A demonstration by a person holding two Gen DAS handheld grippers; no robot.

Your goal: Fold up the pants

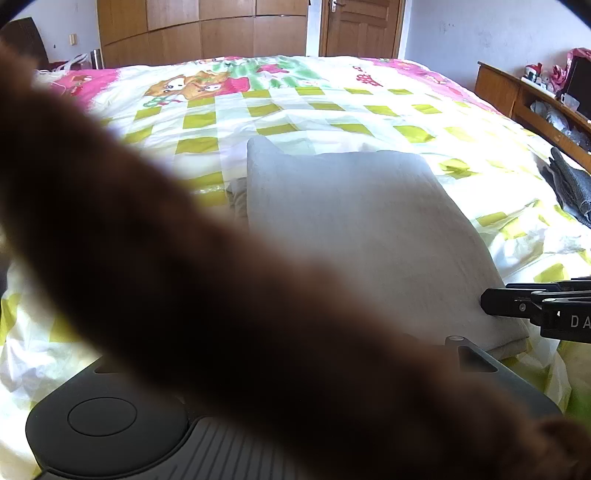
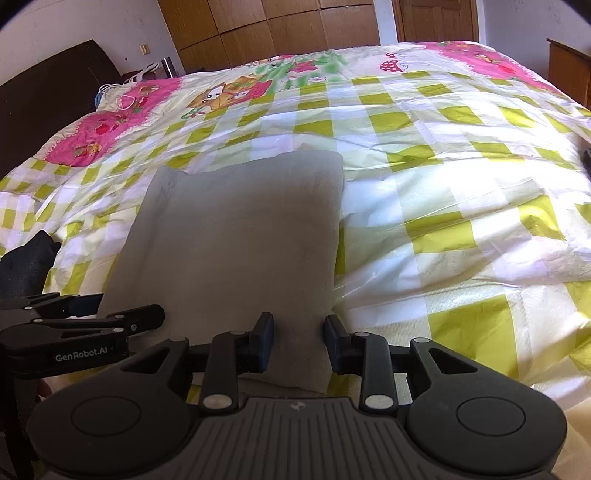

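Right hand-held gripper [image 2: 299, 345]: nearest in its own view, its two black fingers stand apart with the near edge of the pants between them; the pads do not press the cloth, so it is open.
Left hand-held gripper [image 2: 147, 318]: seen from the right wrist view at the near left, black, lettered "GenRobot.AI", its tips at the near left edge of the pants; I cannot tell whether it is open or closed.
Blurred brown shape [image 1: 221, 277]: crosses the left wrist view from far left to near right, right against the lens, and hides that gripper's own fingers; what it is cannot be made out.
Folded grey fabric pants [image 2: 236, 240]: a flat rectangle on the bed, near edge toward the grippers, far edge slightly rumpled.
Bed cover [image 2: 461, 192]: glossy, wrinkled, white with yellow-green checks, pink cartoon borders at the far end.
Dark grey garment [image 1: 569, 184]: bunched at the bed's right edge, partly cut off.
Wooden shelf unit [image 1: 532, 99]: right of the bed, its compartments holding pale and red items too small to name.
Wooden wardrobe [image 1: 199, 29]: against the far wall.
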